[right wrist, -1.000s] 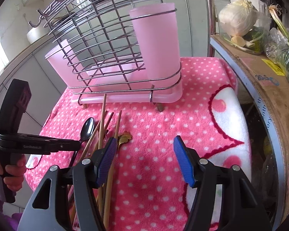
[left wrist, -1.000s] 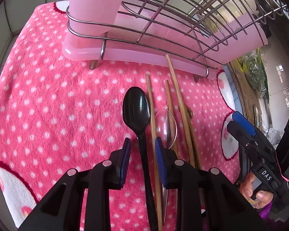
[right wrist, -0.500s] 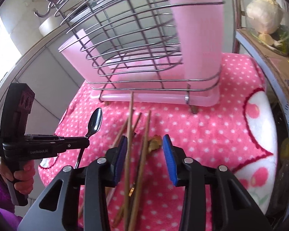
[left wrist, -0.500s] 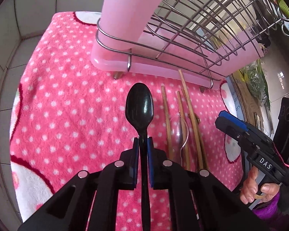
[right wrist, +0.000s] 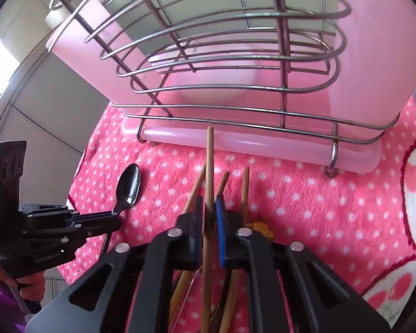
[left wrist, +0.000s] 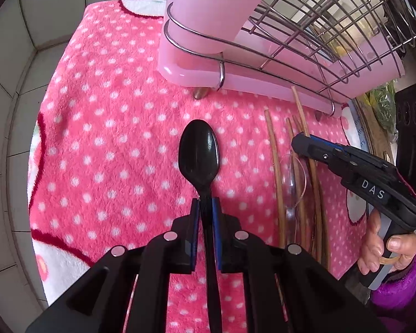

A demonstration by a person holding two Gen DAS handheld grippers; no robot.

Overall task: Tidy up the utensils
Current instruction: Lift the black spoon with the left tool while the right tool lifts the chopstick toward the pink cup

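Pink polka-dot towel (left wrist: 102,127) covers the surface; everything sits on it. At the far edge stands the wire utensil rack (right wrist: 235,63) on its pink drip tray (right wrist: 263,145), with a tall pink cup (left wrist: 208,14) at one end of the rack.

My left tongs (left wrist: 205,216) are closed on the neck of the black spoon (left wrist: 199,152), blue pads pressing both sides of the handle, bowl pointing ahead toward the rack, well short of the tray. From the right wrist view the spoon's bowl shows tilted up, off the towel.

My right tongs (right wrist: 209,211) are pinched on one wooden chopstick (right wrist: 209,166), which runs straight between the pads; its far tip lies in front of the drip tray's edge. The other chopsticks (left wrist: 274,172) lie loose on the towel just beside it, roughly parallel, fanned slightly. A clear plastic spoon (left wrist: 292,177) lies among them, bowl toward the rack. Something small and yellow-orange (right wrist: 259,226) sits on the towel right of my right tongs; can't tell what it is.
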